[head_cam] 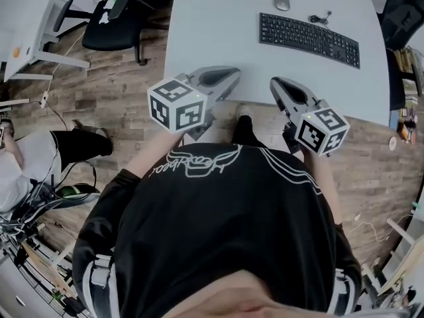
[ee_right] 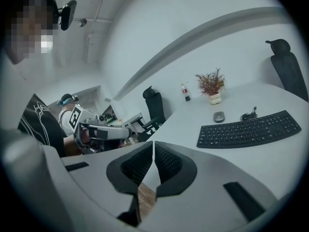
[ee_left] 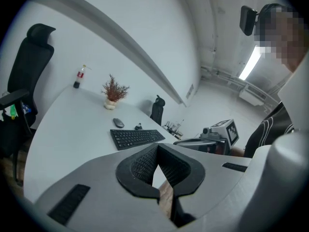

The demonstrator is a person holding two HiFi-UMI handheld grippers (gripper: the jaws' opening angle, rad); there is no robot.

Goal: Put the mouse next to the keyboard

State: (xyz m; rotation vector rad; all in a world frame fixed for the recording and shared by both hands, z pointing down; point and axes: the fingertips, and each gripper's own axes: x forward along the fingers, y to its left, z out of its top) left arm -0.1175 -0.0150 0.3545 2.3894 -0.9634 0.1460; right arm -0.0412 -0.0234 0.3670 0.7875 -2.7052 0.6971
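The head view looks steeply down onto the near edge of the table (head_cam: 212,38). The gripper views sit close behind the left tongs (ee_left: 157,150) and right tongs (ee_right: 153,145), facing across the table. All three views share the keyboard (ee_left: 136,138) and mouse (ee_left: 118,123).

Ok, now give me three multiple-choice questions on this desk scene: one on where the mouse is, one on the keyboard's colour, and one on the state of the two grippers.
1. Where is the mouse relative to the keyboard? A on top of it; B beyond its far edge; C on its near side, toward the person.
2. What colour is the keyboard? A white; B red; C black.
3. How are the left gripper and the right gripper? A both shut, empty; B both wide open; C the left one holding the mouse.
Answers: B, the head view shows the mouse lying past the keyboard; C, its keys and frame are black; A, each gripper view shows jaw tips together with nothing between.
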